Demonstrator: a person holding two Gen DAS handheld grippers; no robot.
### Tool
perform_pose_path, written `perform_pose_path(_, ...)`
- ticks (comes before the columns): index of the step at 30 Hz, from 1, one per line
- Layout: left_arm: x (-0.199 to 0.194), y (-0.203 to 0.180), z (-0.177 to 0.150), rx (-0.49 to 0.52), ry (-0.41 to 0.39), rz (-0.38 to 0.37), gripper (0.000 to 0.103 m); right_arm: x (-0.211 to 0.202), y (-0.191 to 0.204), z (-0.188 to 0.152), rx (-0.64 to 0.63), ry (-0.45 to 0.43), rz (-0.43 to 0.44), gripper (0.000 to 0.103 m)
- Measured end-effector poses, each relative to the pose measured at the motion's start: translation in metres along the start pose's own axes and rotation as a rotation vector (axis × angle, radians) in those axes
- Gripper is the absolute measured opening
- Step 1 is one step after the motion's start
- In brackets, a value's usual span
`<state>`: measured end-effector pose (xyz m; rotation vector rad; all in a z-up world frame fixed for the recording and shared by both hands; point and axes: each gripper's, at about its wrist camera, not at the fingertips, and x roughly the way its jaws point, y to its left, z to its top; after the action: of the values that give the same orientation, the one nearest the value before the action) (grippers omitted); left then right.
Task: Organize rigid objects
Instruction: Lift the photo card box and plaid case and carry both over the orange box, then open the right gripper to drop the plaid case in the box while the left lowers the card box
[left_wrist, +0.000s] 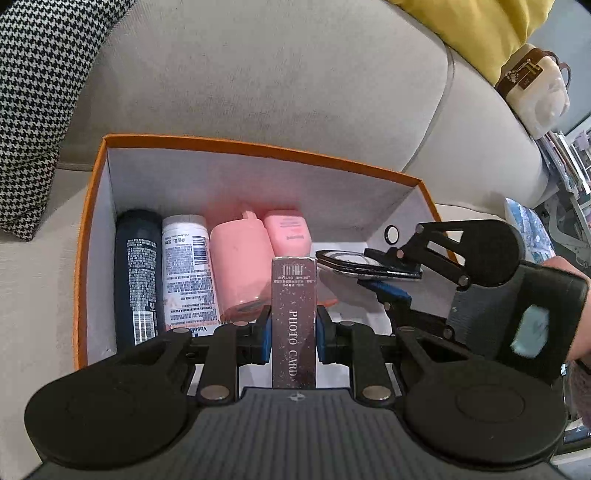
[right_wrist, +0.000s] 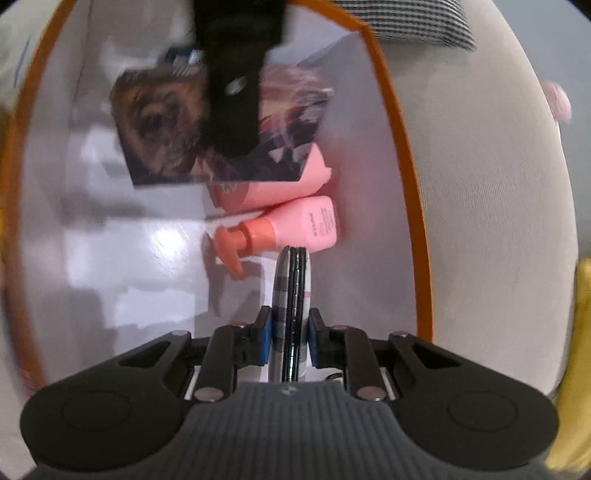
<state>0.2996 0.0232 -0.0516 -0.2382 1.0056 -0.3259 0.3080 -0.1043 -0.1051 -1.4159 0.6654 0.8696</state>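
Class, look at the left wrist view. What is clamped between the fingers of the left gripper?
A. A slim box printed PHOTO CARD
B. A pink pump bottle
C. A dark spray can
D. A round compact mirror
A: the left gripper has its blue pads pressed on both sides of the slim PHOTO CARD box, held above the orange box; the round compact mirror sits in the right gripper.

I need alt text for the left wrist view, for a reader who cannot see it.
The left gripper holds a narrow "PHOTO CARD" box over an orange-rimmed box on a beige sofa. Inside lie a dark bottle, a white bottle and two pink bottles; the right gripper brings in a flat round compact.
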Motion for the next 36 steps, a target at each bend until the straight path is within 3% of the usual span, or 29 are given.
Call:
perform_pose_path(6,0.006,0.002,0.002,-0.009,0.003,-0.005,0.025,0.017,0.013,-0.005,-0.104,-0.013,-0.049,0.020)
perform_pose_path(11,0.013,-0.002,0.004,-0.005,0.014,-0.008,0.025,0.021,0.020,-0.006,-0.122,-0.002,-0.013,0.022)
perform_pose_path(21,0.021,-0.014,0.008,0.008,0.020,-0.016,0.025,0.021,-0.019,-0.005,0.158,0.054,0.184,0.044)
perform_pose_path(25,0.022,-0.017,0.010,0.011,0.018,-0.009,0.025,0.028,-0.033,-0.002,0.248,0.069,0.203,0.048)
perform_pose_path(36,0.026,-0.024,0.011,0.021,0.030,0.001,0.025,0.023,-0.039,-0.003,0.256,0.111,0.181,0.053)
